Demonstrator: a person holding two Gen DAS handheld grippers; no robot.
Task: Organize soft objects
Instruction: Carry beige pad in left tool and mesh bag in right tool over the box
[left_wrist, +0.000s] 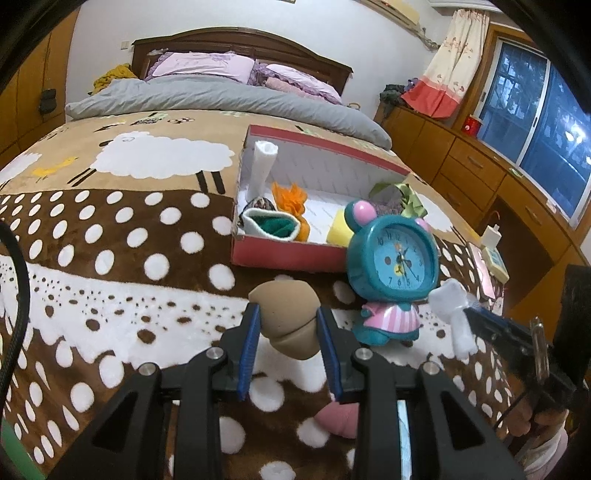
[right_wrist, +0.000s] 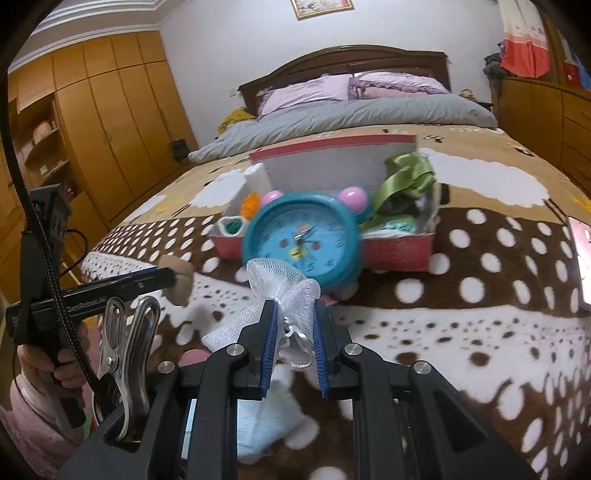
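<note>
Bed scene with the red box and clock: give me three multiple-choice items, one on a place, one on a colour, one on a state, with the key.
1. Where does the clock stand?
A. inside the red box
B. on the blanket in front of the red box
C. on the pillows

2. What colour is the rim of the box?
A. red
B. black
C. yellow

3. What is the left gripper doing?
A. hanging open over nothing
B. clamped on the clock
C. clamped on a tan foam piece

Key:
1 B, its feet rest on the dotted blanket, nearer the cameras than the box.
2 A, the front wall and top edge show red.
3 C, the blue pads press the tan foam piece from both sides, while the right gripper holds a white mesh puff.
</note>
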